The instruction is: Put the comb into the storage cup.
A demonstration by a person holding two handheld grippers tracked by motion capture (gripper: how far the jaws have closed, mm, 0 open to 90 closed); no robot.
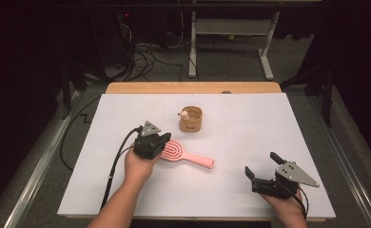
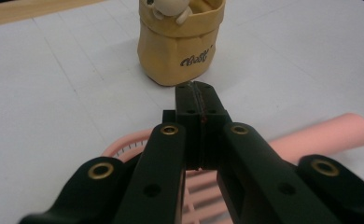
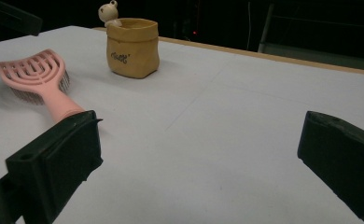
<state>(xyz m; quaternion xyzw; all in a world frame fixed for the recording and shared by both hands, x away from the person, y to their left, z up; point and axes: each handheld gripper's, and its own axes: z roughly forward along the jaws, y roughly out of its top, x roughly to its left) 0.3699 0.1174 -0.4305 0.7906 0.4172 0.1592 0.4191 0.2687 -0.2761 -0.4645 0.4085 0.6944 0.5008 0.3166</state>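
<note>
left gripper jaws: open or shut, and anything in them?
Shut, holding nothing. In the left gripper view the left gripper has both pads pressed flat together, poised above the pink hairbrush with nothing visible between them.

A wooden counter is covered by a white sheet that leaves a strip of wood bare along the far edge. On the sheet lie a pink hairbrush and, just beyond it, a small tan pouch standing upright.
</note>
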